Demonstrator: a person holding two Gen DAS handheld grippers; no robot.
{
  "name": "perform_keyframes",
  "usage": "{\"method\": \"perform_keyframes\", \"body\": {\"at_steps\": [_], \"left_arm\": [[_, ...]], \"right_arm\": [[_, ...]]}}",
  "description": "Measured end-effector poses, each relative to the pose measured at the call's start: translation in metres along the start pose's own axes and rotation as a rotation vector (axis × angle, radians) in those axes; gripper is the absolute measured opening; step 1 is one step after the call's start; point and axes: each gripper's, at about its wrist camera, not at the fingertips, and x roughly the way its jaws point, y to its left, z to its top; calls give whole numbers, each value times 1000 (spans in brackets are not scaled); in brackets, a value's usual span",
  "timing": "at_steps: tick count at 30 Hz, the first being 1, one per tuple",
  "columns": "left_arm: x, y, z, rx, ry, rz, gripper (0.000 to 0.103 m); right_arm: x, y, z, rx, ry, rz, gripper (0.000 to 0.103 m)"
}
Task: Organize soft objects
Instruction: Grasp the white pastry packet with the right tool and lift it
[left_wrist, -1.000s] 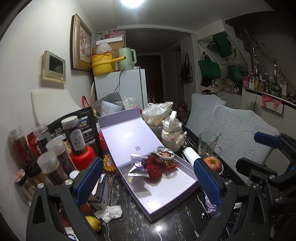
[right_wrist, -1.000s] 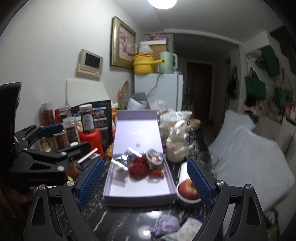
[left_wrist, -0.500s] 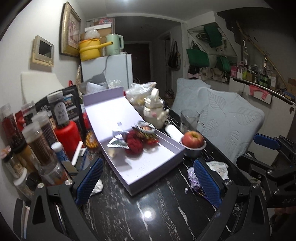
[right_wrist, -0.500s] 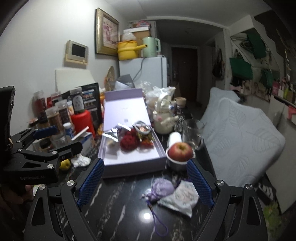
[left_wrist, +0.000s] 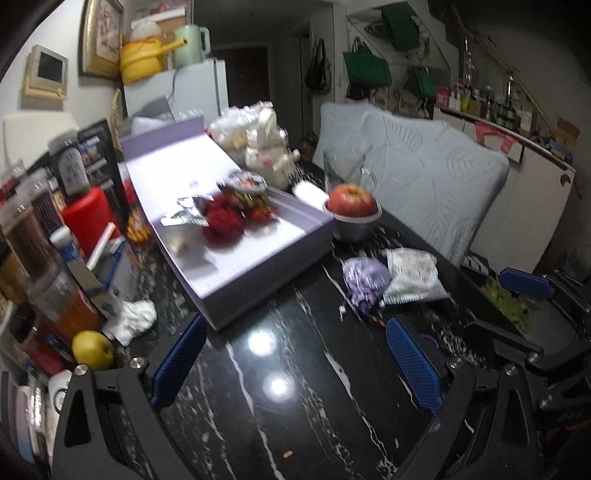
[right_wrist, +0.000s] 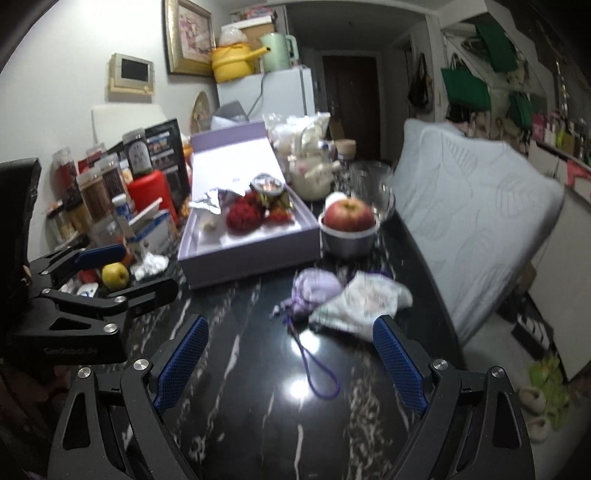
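Note:
A lavender drawstring pouch (right_wrist: 314, 291) and a white patterned cloth pouch (right_wrist: 364, 301) lie side by side on the black marble table; they also show in the left wrist view, the lavender pouch (left_wrist: 364, 278) and the white one (left_wrist: 410, 277). An open lilac box (right_wrist: 251, 251) holds a red knitted ball (right_wrist: 243, 218), foil packets and a small tin. My right gripper (right_wrist: 291, 363) is open and empty, just short of the pouches. My left gripper (left_wrist: 295, 363) is open and empty, left of them.
An apple in a metal bowl (right_wrist: 347, 229) stands right of the box, with a glass and a white teapot (right_wrist: 314, 175) behind. Spice jars, a red canister (right_wrist: 149, 192), a yellow fruit (right_wrist: 115, 275) and crumpled tissue crowd the left. A cushioned bench (right_wrist: 472, 221) runs along the right.
Both grippers have pulled back from the box toward the table's near end. The two pouches have come into view ahead of them. Both grippers stay open.

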Motion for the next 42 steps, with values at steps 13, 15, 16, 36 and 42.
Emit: {"method": "perform_keyframes", "body": {"at_steps": [13,15,16,36,42], "left_arm": [[42,-11,-30,10,119,-35,100],[49,-9,-31,7,132,-34,100],[52,-8,-32,6,136,-33,100],[107,-14,-1,-2,150,-15,100],[110,-17,11,18,136,2,100]], "right_arm": [[32,-16,-29,1,100,-4,92],[38,-21,-27,5,109,-8,92],[41,-24,-26,7,112,-6,92],[112,-95,16,179,197,22,91],[137,-97,19,179,222,30,90]]}}
